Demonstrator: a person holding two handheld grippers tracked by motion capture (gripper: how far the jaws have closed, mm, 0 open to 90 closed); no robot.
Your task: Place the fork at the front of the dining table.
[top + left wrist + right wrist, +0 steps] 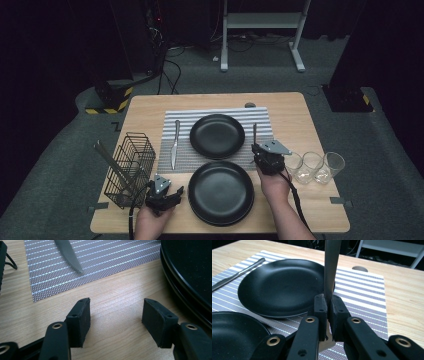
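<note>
My right gripper (255, 148) (327, 302) is shut on the flat handle of a metal utensil (254, 132) (332, 265), which stands up from its jaws over the right part of the striped placemat (260, 117) (362, 290); its far end is out of sight. A black plate (217, 136) (279, 287) lies on the mat just left of it. My left gripper (174, 192) (116, 307) is open over bare wood, nothing between its jaws, beside the left rim of the near stack of black plates (221, 192) (190, 270). A table knife (175, 142) (68, 255) rests on the mat's left side.
A black wire basket (130, 167) with a long utensil (107, 160) leaning in it stands at the table's left edge. Three clear glasses (312, 167) sit in a row to the right of my right hand. A round hole (250, 105) marks the table's far edge.
</note>
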